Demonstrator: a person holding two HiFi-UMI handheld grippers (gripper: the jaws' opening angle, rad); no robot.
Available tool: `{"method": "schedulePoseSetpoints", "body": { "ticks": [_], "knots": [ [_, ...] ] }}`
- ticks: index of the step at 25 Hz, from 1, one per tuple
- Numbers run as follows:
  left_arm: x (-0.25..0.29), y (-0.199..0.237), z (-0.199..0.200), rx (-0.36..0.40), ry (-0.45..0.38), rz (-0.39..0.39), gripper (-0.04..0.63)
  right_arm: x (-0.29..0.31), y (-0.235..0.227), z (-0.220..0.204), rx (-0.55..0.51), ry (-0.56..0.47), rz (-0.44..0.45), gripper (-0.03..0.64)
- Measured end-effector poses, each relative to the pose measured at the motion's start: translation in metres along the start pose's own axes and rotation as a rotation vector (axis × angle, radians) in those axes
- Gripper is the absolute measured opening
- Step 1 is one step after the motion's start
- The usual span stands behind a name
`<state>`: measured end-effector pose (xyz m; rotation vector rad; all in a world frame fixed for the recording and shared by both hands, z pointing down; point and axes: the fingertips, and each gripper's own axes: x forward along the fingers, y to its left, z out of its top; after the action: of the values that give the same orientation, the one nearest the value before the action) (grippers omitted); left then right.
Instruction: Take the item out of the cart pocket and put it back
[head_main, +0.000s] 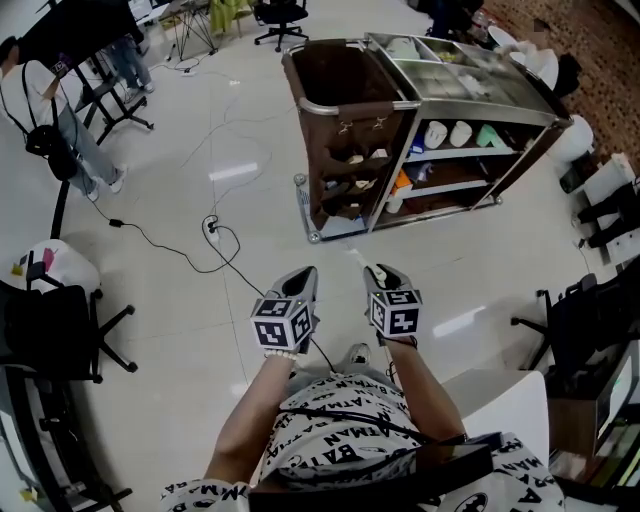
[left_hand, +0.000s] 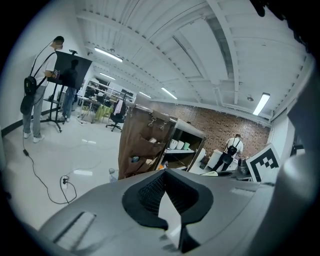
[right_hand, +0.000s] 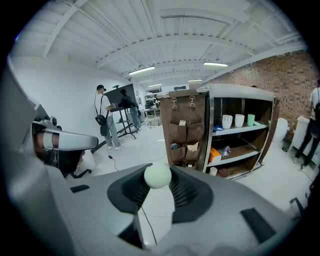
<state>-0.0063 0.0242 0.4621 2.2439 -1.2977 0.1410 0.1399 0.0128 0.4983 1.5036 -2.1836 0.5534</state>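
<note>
The housekeeping cart (head_main: 345, 104) stands some way ahead of me on the white floor. Its brown fabric side (head_main: 352, 160) carries rows of pockets with small items in them. The right gripper view shows those pockets (right_hand: 186, 135) from the front, well beyond the jaws. My right gripper (right_hand: 158, 178) is shut on a pale green ball (right_hand: 158, 175), pinched at the jaw tips. In the head view it (head_main: 377, 272) is held close to my body, beside the left gripper (head_main: 303, 276). My left gripper (left_hand: 165, 173) has its tips together with nothing between them and points toward the cart (left_hand: 145, 145).
A power strip and black cable (head_main: 211, 228) lie on the floor to the left. Black chairs (head_main: 50, 330) stand at the left edge, a white table (head_main: 510, 400) at the right. A small bottle (head_main: 299, 182) stands by the cart's corner. A person (right_hand: 106, 120) stands at a screen stand.
</note>
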Motion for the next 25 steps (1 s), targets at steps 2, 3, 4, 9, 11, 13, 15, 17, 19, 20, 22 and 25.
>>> {"method": "schedulePoseSetpoints", "body": {
  "ticks": [2,3,4,9,11,13,15,17,19,20,22,25],
  "knots": [
    [-0.002,0.003,0.002,0.002,-0.001,0.000,0.002,-0.001,0.003,0.003,-0.001,-0.005,-0.003,0.126],
    [-0.004,0.004,0.002,0.004,0.000,-0.001,0.002,-0.003,0.004,0.004,-0.001,-0.009,-0.005,0.126],
    [-0.004,0.005,0.003,0.007,0.002,-0.002,0.002,-0.004,0.005,0.006,-0.002,-0.012,-0.007,0.125],
    [-0.007,0.009,0.003,0.005,0.020,-0.009,0.002,-0.011,0.010,0.011,-0.016,-0.019,-0.020,0.125],
    [-0.008,0.011,0.002,0.003,0.027,-0.020,0.002,-0.013,0.013,0.011,-0.015,-0.016,-0.032,0.124],
    [-0.010,0.013,0.000,0.003,0.035,-0.035,0.002,-0.015,0.018,0.007,-0.007,-0.012,-0.045,0.125],
    [-0.011,0.016,-0.001,0.008,0.042,-0.050,0.002,-0.017,0.024,0.005,0.000,-0.014,-0.060,0.126],
    [-0.012,0.019,-0.001,0.013,0.049,-0.062,0.002,-0.017,0.028,0.004,0.004,-0.016,-0.074,0.124],
    [-0.015,0.022,-0.003,0.015,0.057,-0.072,0.002,-0.018,0.033,0.001,0.007,-0.012,-0.088,0.124],
    [-0.017,0.023,-0.004,0.015,0.061,-0.077,0.002,-0.019,0.035,-0.001,0.009,-0.009,-0.094,0.124],
    [-0.022,0.027,-0.006,0.016,0.066,-0.085,0.002,-0.020,0.042,-0.004,0.015,-0.005,-0.103,0.124],
    [-0.030,0.034,-0.011,0.010,0.072,-0.092,0.002,-0.018,0.054,-0.011,0.016,0.005,-0.109,0.124]
  ]
}}
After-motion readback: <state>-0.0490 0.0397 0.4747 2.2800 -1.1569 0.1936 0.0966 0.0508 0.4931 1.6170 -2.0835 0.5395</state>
